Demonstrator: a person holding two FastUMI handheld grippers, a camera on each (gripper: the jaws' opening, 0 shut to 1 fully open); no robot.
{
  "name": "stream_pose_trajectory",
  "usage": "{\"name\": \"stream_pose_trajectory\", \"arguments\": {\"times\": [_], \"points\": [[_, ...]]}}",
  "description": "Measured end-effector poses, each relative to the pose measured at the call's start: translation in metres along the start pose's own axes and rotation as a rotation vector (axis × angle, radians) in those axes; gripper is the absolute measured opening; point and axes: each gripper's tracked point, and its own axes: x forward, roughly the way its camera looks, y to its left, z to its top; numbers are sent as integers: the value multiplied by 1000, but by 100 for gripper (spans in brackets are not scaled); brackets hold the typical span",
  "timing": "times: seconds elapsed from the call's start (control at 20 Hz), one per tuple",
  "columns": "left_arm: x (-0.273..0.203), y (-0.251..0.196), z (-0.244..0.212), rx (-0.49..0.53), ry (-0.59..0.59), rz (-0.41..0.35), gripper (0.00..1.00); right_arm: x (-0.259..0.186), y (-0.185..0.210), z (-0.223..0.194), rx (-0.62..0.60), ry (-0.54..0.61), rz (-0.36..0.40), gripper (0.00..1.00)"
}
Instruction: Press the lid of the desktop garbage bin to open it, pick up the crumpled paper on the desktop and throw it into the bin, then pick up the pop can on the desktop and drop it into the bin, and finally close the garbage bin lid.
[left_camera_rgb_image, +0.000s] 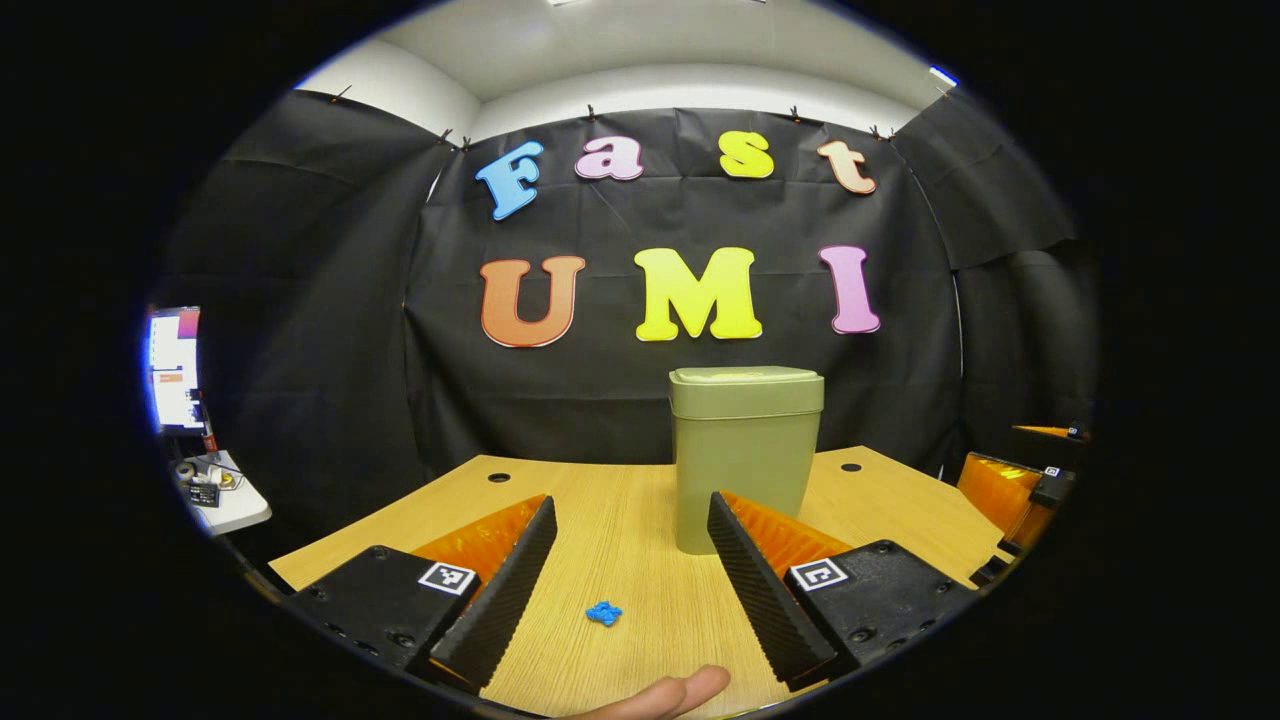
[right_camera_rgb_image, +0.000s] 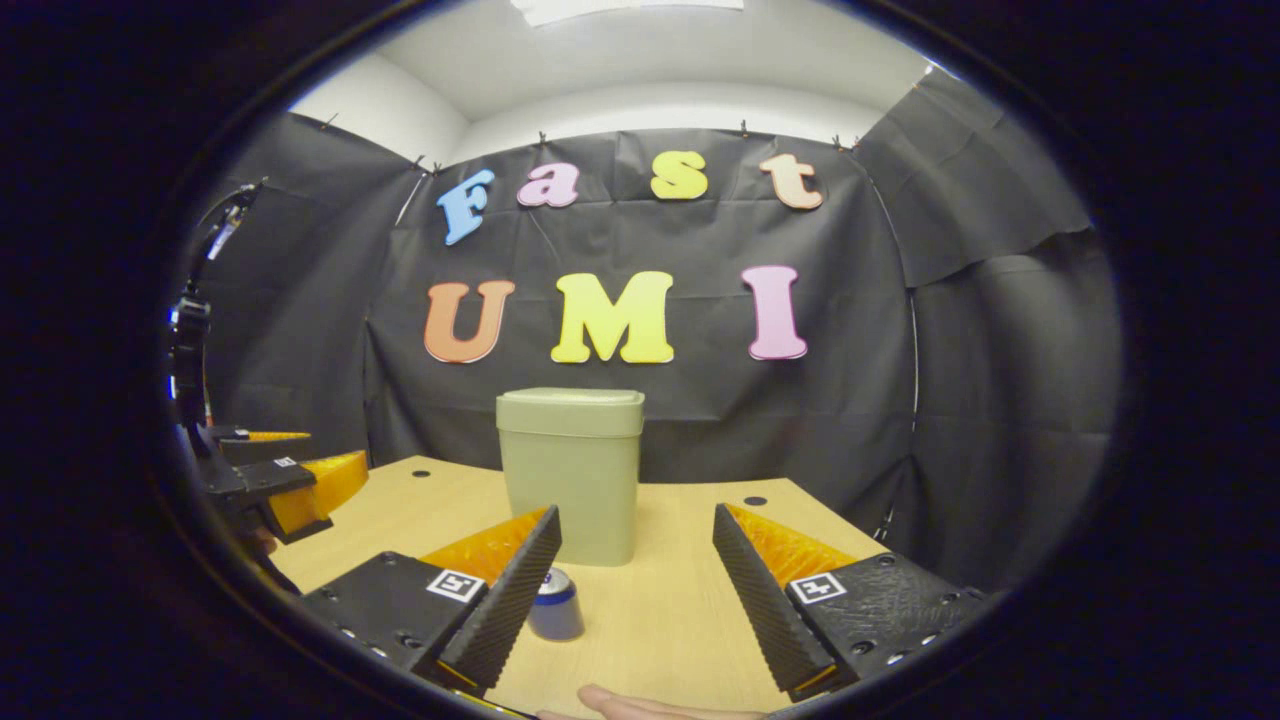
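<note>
An olive-green desktop bin (left_camera_rgb_image: 746, 455) stands upright on the wooden table (left_camera_rgb_image: 620, 520) with its lid down; the same bin (right_camera_rgb_image: 572, 472) sits left of centre in the right gripper view. A small blue crumpled paper (left_camera_rgb_image: 604, 613) lies on the table between the fingers of my left gripper (left_camera_rgb_image: 640, 585), which is open and holds nothing. A blue pop can (right_camera_rgb_image: 556, 604) stands upright in front of the bin, just beside the left finger of my right gripper (right_camera_rgb_image: 636, 595), also open and holding nothing. The left gripper (right_camera_rgb_image: 290, 480) hangs at the far left in the right gripper view.
The right gripper (left_camera_rgb_image: 1020, 490) appears at the right edge of the left gripper view. A side table (left_camera_rgb_image: 215, 490) with small items and a lit screen (left_camera_rgb_image: 175, 370) stand off to the left. Cable holes (left_camera_rgb_image: 499, 477) mark the table's back. A fingertip (left_camera_rgb_image: 670, 692) pokes in below.
</note>
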Motion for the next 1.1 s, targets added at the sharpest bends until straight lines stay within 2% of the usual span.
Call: {"name": "stream_pose_trajectory", "arguments": {"times": [0.15,0.2,0.25,0.4,0.45,0.5,0.65,0.7,0.9,1.0,1.1], "points": [[2,2,-1,0,3,7,98,1,-2,-2,-39,-1,-16,95],[2,2,-2,2,5,9,98,0,1,-2,-49,-3,-11,98],[2,2,-2,5,7,9,98,1,4,-2,-53,-6,-2,95],[3,2,-4,6,9,8,98,2,4,-6,-80,0,6,98],[3,3,-4,9,11,10,98,3,2,-5,-82,0,3,95],[4,5,-5,10,13,14,98,5,2,-8,-75,3,4,96],[6,8,-5,7,16,21,98,4,6,-8,-45,16,21,92],[5,9,-4,8,15,25,98,3,3,-7,-42,11,15,85],[9,14,-4,9,17,53,98,6,9,2,-18,-11,26,87],[11,18,-6,4,24,64,98,15,5,5,-31,-4,-11,70],[11,13,-6,-1,26,39,98,22,12,9,-54,-4,-21,53]]}}
